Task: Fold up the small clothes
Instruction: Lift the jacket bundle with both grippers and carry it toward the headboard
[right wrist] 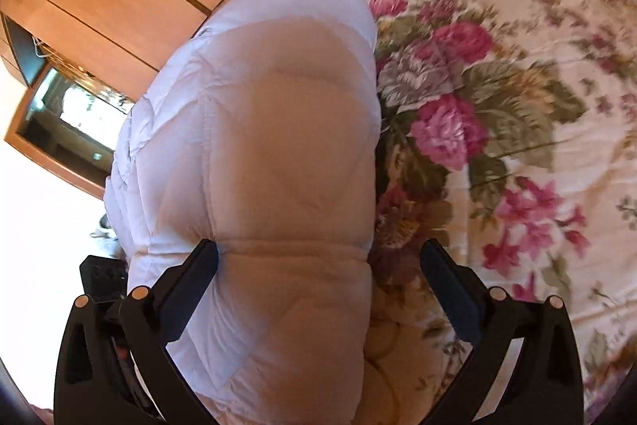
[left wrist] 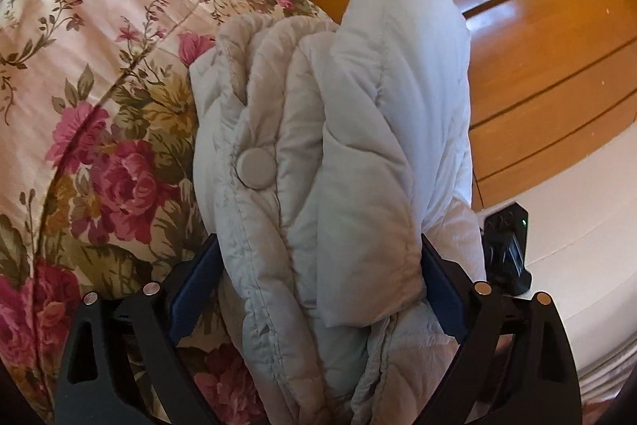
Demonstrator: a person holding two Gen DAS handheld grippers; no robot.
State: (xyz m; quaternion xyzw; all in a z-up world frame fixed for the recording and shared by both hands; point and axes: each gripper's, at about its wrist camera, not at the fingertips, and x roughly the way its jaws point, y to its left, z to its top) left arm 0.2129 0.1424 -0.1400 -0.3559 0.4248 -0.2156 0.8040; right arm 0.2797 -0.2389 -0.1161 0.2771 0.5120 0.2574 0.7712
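Your left gripper (left wrist: 318,265) is clamping the bunched quilted jacket (left wrist: 326,146) lengthwise, while your right gripper (right wrist: 318,265) is gaping (fabric touching one finger only).

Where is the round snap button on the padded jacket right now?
In the left wrist view, the snap button sits left of centre on the bunched jacket, above the left gripper, beside the floral bedspread.

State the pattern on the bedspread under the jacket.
Pink and red roses with green leaves on cream bedspread; clearest in the right wrist view.
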